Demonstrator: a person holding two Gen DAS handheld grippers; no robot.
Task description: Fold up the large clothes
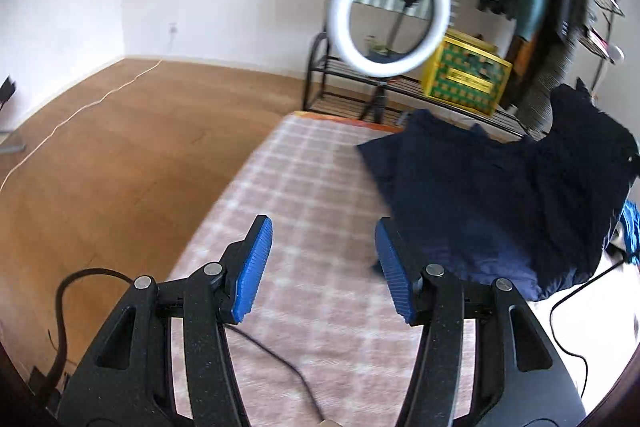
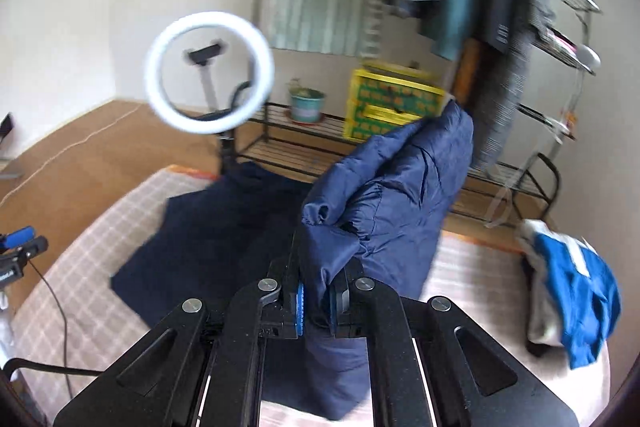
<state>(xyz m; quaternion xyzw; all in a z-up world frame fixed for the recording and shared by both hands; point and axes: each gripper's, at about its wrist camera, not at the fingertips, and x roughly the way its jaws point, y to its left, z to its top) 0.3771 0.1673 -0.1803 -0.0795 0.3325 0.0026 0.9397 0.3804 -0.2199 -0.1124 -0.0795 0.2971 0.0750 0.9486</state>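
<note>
**A:** Listing the left wrist view first. Item one: left tongs (image 1: pixel 322 267), blue pads spread wide, nothing between them, held above the checked bed cover (image 1: pixel 304 187). Item two: navy jacket (image 1: pixel 480 195), dark, padded, large. Location?

**B:** Ahead and to the right of the left tongs. Its near edge lies just beside the right-hand pad (image 1: pixel 394 279); I cannot tell whether they touch. One flat part lies spread on the bed cover, and the far right part rises in a dark peak. Behind it: ring light (image 1: pixel 390 13), yellow crate (image 1: pixel 466 79) on a low rack.

**A:** Right wrist view. Item one: right tongs (image 2: pixel 316 303), state?

**B:** Pressed together, pinching a fold of the navy jacket. The lifted part, seemingly a sleeve or side panel, stands up and away from the tongs toward the upper right. The rest of the garment lies flat to the left, on the bed cover. Left tongs show at the far left edge, well apart from the pinch.

**A:** Other stock?

**B:** Blue and white garment (image 2: pixel 576 291) heaped at the right end of the bed, apart from the jacket. Hanging clothes on a rack behind, blurred.

**A:** Governing relation for the next move?

**B:** Judged only: the jacket's long axis runs left to right across the bed, between the two hands. The right tongs already hold one side; the free flat edge is nearer the left tongs, which would need to travel rightward and down to take it.
</note>
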